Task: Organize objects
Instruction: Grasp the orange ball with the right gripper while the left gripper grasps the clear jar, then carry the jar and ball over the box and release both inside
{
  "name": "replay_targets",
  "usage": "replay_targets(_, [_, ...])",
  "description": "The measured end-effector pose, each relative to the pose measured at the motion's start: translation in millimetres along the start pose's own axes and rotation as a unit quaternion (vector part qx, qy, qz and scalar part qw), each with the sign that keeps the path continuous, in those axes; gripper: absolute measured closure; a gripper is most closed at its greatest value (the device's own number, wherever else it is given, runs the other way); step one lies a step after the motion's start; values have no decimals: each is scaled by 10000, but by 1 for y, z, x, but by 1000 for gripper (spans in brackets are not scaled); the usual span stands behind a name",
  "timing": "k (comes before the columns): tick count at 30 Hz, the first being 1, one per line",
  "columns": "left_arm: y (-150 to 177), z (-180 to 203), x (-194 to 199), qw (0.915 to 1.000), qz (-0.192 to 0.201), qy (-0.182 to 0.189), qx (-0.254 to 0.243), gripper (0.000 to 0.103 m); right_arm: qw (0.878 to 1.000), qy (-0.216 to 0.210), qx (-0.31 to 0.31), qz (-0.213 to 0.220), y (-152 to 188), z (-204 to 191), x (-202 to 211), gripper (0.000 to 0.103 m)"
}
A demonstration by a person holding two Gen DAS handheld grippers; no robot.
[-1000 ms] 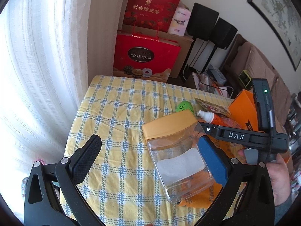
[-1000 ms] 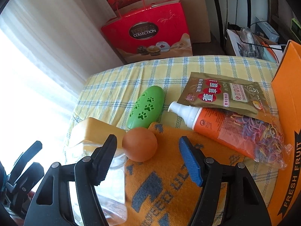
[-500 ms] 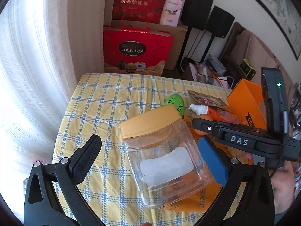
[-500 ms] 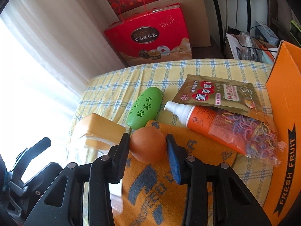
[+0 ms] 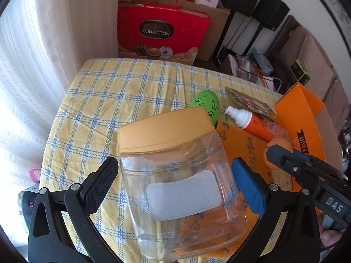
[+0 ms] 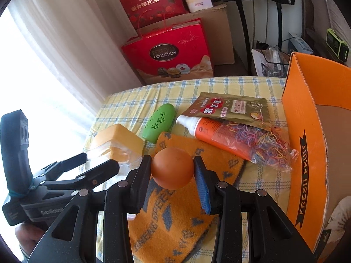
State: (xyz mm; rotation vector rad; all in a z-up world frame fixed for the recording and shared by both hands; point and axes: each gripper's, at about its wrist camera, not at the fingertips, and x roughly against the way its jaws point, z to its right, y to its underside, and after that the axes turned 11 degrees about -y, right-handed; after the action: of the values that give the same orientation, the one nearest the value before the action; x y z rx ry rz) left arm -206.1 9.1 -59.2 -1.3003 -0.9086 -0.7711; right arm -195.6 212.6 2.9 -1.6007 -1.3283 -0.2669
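Ball now lifted, one jar, one tube

Bright sheer curtain left — brown sofa along the right wall.

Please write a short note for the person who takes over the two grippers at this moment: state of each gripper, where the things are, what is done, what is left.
Right gripper: shut on the orange ball, above the orange towel.
Left gripper: open, jaws on either side of the clear jar with the yellow lid, not gripping it.
On the checked tablecloth: green paw-print case, orange tube, bag of rubber bands, brown pouch.
Orange fruit box: what shows of its inside is empty.
Done: ball picked. Left: everything else, probably into the box.
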Motion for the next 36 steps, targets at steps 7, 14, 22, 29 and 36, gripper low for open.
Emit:
replay_targets(7, [8,1,-8,10000,5,8,0,8,9998,63,155,51,9,-6,12,63])
replay_targets(14, [6,-2,11,9997,253,60,-11,13,9995,58,259,191,9,-11,30,63])
replay_targets(22, [2,6,45,9978,565,346,-89,13,9986,57,349,401,9,-18,62,63])
replay_targets(29, [-1,38,81,9928,841,764,-383,13,9970,313,346,614,13,-7,99,63])
replay_targets(36, [-2,90,98,9865,897,1149,-750,13,9951,566,139,793,23,22,138,63])
